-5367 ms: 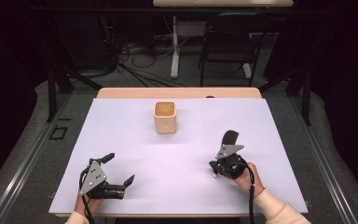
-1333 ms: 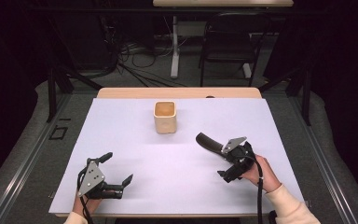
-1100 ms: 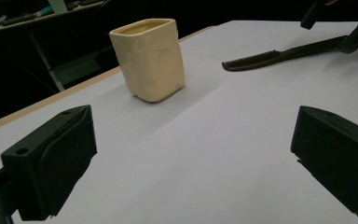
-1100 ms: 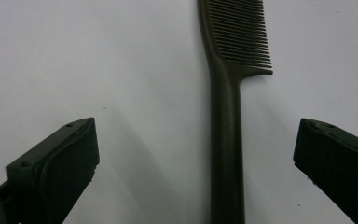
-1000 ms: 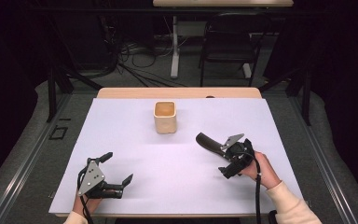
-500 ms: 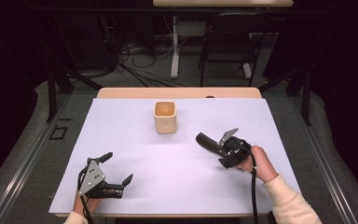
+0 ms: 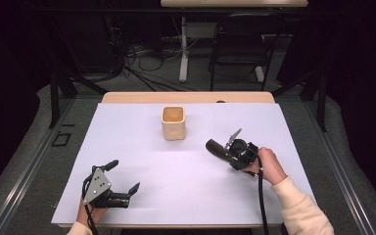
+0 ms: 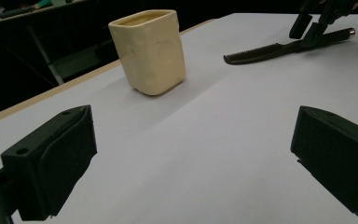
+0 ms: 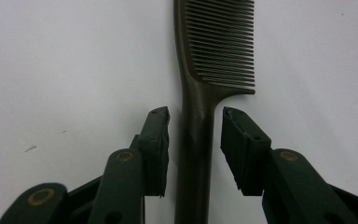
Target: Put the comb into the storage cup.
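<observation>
A: So what is your right gripper point(image 9: 195, 135) doing over there?

B: Straddling the handle of the comb point(image 9: 200, 93). In the right gripper view my two pads stand on either side of the handle, just below where the teeth begin, with a thin gap on each side. The jaws have just been closing, the comb between them, but the pads are not pressing on it yet, so I have hold of nothing.

A: Where does the comb lie on the tabletop point(image 7: 142, 147)?

B: Flat on the white sheet, at about four o'clock from the cream cup point(image 7: 173, 122), well apart from it. From the high view its toothed end points toward ten o'clock, away from my right hand point(image 7: 267, 164), and the handle runs back under the gripper.

A: Why take it at the neck and not by the teeth?

B: My guess is that the handle is the stiff, narrow part, and it lies along my line of reach, so the jaws can close squarely across it. The teeth would flex and slip.

A: And the left gripper point(image 7: 112, 177)?

B: Resting at the near edge, at about seven o'clock from the cup, jaws wide apart and empty. In the left gripper view it faces the cup point(image 8: 149, 51), probably parked clear so the right one has room.

A: The cup is upright?

B: Yes, open mouth up, likely ready to receive the comb.
</observation>
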Tool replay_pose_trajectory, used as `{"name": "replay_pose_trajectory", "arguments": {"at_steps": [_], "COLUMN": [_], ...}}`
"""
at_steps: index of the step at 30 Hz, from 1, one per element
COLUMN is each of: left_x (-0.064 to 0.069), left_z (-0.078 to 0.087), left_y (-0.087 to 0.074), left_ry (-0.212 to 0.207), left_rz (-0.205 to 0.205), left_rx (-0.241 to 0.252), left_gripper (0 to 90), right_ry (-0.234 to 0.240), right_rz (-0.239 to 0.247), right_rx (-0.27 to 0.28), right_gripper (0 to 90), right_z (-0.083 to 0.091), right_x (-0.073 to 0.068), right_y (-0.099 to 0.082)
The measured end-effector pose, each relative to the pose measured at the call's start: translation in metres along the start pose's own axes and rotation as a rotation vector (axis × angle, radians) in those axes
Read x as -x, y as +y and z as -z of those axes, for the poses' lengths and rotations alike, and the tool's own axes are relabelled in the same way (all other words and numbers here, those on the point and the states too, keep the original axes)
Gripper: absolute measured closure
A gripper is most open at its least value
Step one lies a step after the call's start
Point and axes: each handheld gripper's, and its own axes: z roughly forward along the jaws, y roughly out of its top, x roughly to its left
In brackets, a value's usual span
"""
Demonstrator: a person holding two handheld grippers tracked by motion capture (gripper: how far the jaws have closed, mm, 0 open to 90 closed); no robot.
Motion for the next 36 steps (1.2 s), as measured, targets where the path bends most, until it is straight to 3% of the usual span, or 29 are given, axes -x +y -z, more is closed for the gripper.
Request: {"name": "replay_pose_trajectory", "arguments": {"at_steps": [15, 24, 36], "left_x": [0.0, 0.0, 0.0], "left_z": [-0.001, -0.001, -0.001], "left_y": [0.0, -0.001, 0.0], "left_ry": [-0.007, -0.012, -0.01], "left_rz": [0.002, 0.005, 0.007], "left_rx": [-0.009, -0.012, -0.013], "left_gripper": [0.2, 0.2, 0.2], "right_ry": [0.022, 0.048, 0.07], "right_rz": [-0.023, -0.069, -0.084], "right_rx": [-0.11, -0.094, -0.05], "right_gripper": [64.8, 71.3, 71.9], "right_z": [-0.012, -0.013, -0.004], "right_x": [0.007, 0.009, 0.01], "right_y": [0.01, 0.011, 0.008]}}
